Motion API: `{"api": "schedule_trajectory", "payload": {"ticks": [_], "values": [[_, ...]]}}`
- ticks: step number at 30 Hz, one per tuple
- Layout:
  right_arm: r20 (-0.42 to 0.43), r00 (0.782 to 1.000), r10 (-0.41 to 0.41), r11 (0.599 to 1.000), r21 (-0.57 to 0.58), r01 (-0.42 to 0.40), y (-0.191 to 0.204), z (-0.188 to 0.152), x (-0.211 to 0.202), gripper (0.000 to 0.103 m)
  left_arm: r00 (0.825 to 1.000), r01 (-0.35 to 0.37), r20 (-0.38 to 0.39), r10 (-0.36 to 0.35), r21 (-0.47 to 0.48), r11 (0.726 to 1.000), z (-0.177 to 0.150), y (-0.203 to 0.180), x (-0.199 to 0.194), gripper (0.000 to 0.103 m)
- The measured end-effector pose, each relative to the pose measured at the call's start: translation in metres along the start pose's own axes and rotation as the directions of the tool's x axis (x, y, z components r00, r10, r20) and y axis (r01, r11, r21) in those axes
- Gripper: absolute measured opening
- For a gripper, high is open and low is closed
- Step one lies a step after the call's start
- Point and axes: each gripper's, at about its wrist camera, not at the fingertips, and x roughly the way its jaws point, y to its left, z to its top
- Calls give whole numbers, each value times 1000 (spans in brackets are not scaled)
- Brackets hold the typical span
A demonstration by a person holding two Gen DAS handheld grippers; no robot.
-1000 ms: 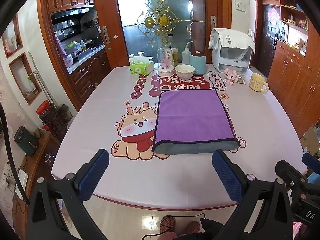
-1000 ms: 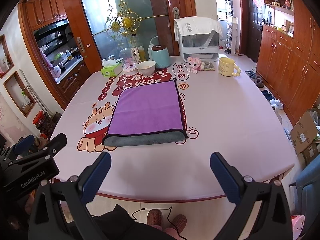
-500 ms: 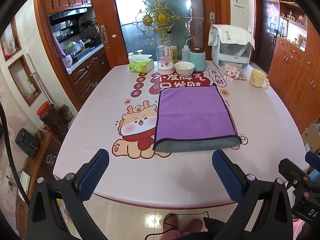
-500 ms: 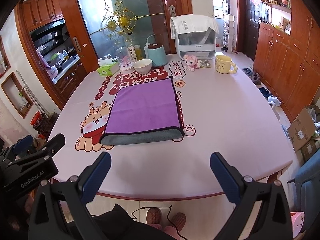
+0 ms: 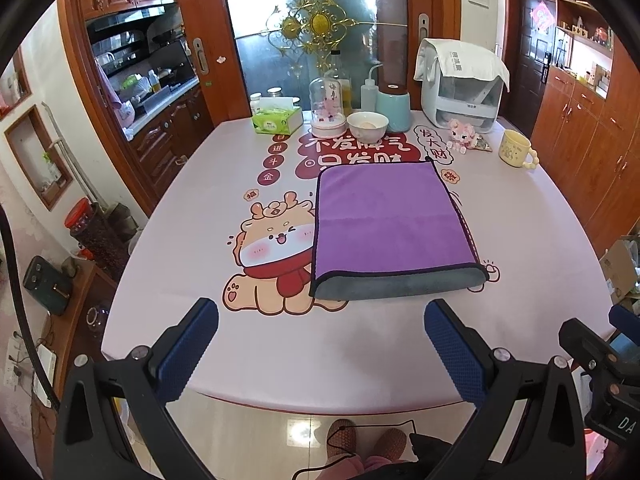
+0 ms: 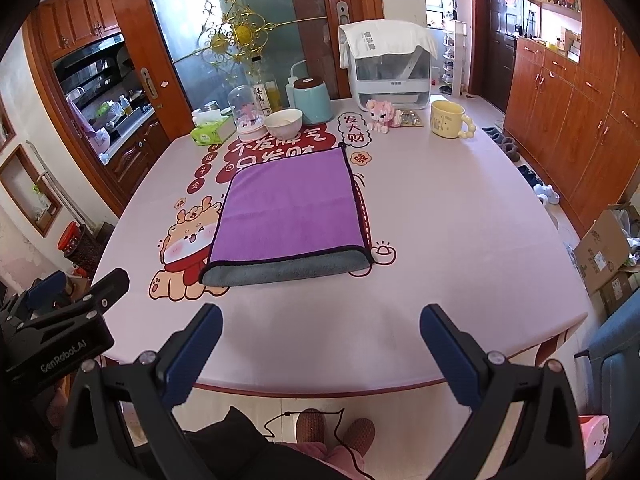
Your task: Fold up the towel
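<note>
A purple towel (image 5: 390, 218) with a grey underside lies folded flat in the middle of the pink table (image 5: 340, 344), its grey fold facing me. It also shows in the right wrist view (image 6: 290, 216). My left gripper (image 5: 320, 336) is open and empty, held over the table's near edge, well short of the towel. My right gripper (image 6: 320, 336) is open and empty too, at the near edge. The left gripper's body shows at the left of the right wrist view (image 6: 60, 332).
At the table's far end stand a green tissue box (image 5: 276, 120), a glass dome (image 5: 328, 112), a white bowl (image 5: 367, 125), a teal canister (image 5: 394, 108), a covered white appliance (image 5: 464, 88), a pink toy (image 5: 460, 134) and a yellow mug (image 5: 516, 154). Cardboard boxes (image 6: 604, 252) sit on the floor at right.
Both grippers have drawn back and up a little from the table; the towel looks slightly farther away. The towel itself has not moved.
</note>
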Motion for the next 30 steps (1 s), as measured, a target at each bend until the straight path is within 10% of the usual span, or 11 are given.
{"api": "schedule_trajectory", "payload": {"ticks": [30], "values": [[75, 995, -64, 998, 10, 64, 1, 23, 45, 87, 983, 159, -106, -150, 90, 983, 43, 48, 86, 102]]}}
